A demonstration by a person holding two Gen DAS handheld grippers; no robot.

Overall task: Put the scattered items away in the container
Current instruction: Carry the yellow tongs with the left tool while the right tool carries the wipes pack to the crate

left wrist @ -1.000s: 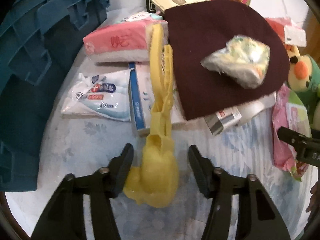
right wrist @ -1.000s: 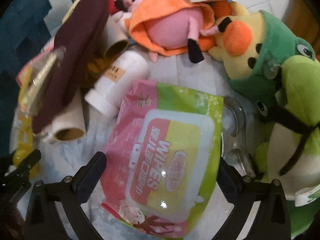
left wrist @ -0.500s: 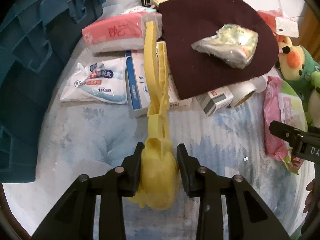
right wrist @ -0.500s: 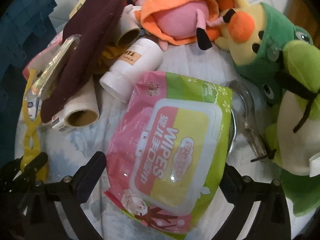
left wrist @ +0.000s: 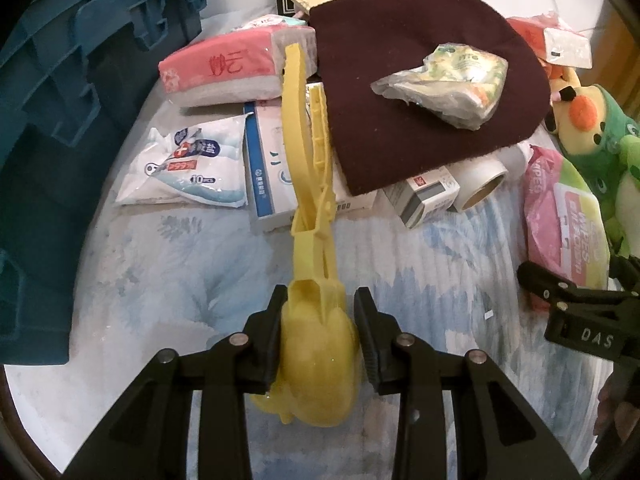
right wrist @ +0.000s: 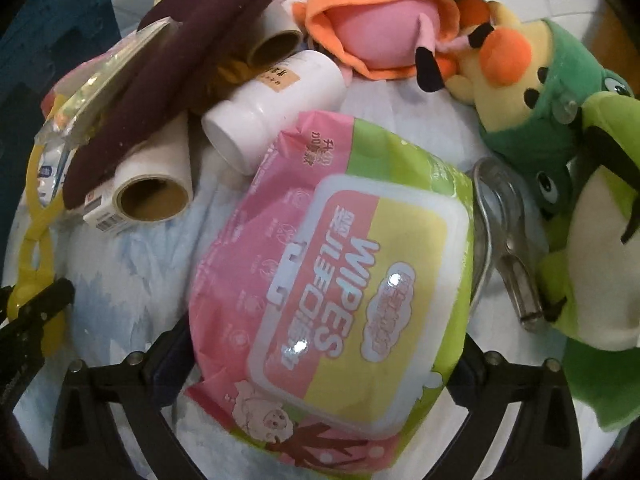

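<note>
My left gripper [left wrist: 320,336] is shut on the round head of a yellow plastic snowball-maker tongs [left wrist: 310,184]; its long handles reach forward over a blue-white box [left wrist: 266,168]. The blue crate [left wrist: 60,100] stands at the left. My right gripper [right wrist: 320,364] has its jaws around a pink-green wipes pack [right wrist: 340,292], which hides the fingertips. The wipes pack [left wrist: 560,216] and the right gripper [left wrist: 576,304] also show at the right of the left wrist view. The yellow tongs [right wrist: 38,216] show at the left of the right wrist view.
A maroon beanie [left wrist: 420,80] with a crumpled packet [left wrist: 448,80] lies over boxes. Tissue pack [left wrist: 224,68], mask pouch [left wrist: 188,168], paper rolls [right wrist: 152,188], white bottle [right wrist: 276,104], metal tongs [right wrist: 504,232] and plush toys [right wrist: 560,120] lie around.
My left gripper has closed on the yellow tongs' head and drawn back with it. My right gripper has moved forward around the wipes pack, its jaws now pressing the pack's sides.
</note>
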